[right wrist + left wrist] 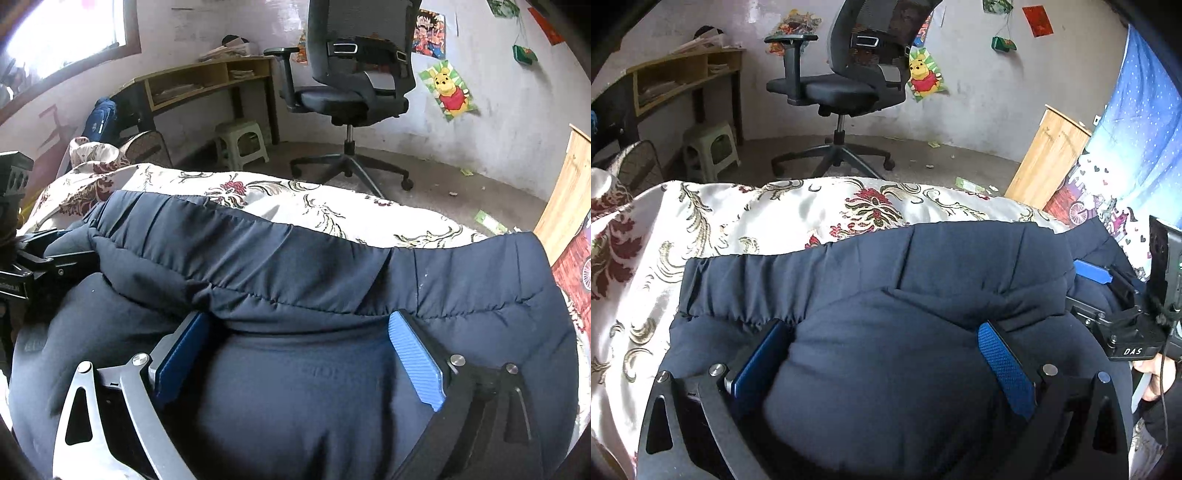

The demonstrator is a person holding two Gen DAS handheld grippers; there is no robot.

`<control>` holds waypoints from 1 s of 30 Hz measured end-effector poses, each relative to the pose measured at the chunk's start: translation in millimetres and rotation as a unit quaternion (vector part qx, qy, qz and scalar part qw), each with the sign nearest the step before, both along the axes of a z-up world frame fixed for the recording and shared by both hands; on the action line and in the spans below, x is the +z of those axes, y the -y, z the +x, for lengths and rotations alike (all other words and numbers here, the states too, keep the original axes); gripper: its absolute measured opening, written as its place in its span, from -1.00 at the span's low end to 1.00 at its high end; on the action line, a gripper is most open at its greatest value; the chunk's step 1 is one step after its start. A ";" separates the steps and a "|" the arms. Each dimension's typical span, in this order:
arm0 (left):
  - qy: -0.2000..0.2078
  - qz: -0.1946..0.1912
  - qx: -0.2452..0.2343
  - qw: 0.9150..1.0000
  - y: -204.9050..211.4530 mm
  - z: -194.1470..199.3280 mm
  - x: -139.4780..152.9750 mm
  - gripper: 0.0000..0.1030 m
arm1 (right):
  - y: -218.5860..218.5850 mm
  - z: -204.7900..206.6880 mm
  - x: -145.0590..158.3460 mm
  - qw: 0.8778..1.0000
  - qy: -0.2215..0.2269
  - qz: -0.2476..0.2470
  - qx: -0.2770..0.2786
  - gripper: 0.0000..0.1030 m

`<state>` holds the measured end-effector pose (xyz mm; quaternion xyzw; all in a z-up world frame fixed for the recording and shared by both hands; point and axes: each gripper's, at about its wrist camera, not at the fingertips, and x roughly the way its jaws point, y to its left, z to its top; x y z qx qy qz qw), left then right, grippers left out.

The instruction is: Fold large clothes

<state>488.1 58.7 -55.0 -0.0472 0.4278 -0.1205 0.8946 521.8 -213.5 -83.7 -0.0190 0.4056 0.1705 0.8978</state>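
While navy jacket point(886, 266) lies on floral bedspread point(746, 214), both grippers' fingers point(1004, 362) point(413, 358) spread wide over it.

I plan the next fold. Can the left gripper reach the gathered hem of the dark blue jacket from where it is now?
Probably yes. The left gripper is open with jacket padding bulging between its fingers, and the gathered hem lies just ahead, uncovered.

A puffy navy jacket point(871, 280) (quilted, with a gathered hem) lies bunched on the floral bedspread point(757, 214).
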 end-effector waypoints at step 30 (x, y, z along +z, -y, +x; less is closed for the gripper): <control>0.039 -0.016 0.001 0.999 -2.6 -21.2 -5.8 1.00 | 14.4 -12.1 -12.3 0.998 0.039 0.039 -0.001 0.99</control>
